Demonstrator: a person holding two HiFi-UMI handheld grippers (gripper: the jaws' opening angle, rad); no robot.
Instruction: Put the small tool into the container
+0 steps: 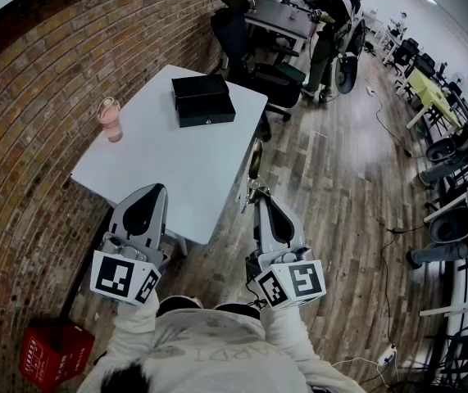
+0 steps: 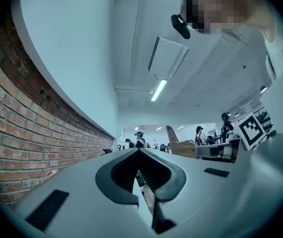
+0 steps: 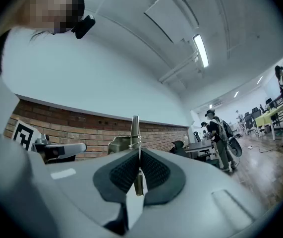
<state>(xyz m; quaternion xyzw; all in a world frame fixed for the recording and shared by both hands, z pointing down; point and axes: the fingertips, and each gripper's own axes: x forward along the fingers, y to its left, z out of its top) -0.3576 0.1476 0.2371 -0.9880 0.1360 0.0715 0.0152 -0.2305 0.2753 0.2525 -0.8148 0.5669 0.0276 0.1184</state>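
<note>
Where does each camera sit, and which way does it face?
Head view: on the person's head, looking steeply down at the white table and black container; shoulders, left gripper, right gripper show.
Left gripper view: on the left gripper, aimed slightly upward along its shut, empty jaws.
Right gripper view: on the right gripper, along jaws clamped on the small tool.
Both gripper views share the brick wall.

Both grippers held side by side ahead of the chest, pointing forward, noses slightly raised. Left gripper [image 1: 153, 191]: jaws together, nothing between. Right gripper [image 1: 261, 200]: jaws clamped on small tool [image 3: 135, 128], its tip protruding past them. Elbows tucked in.
</note>
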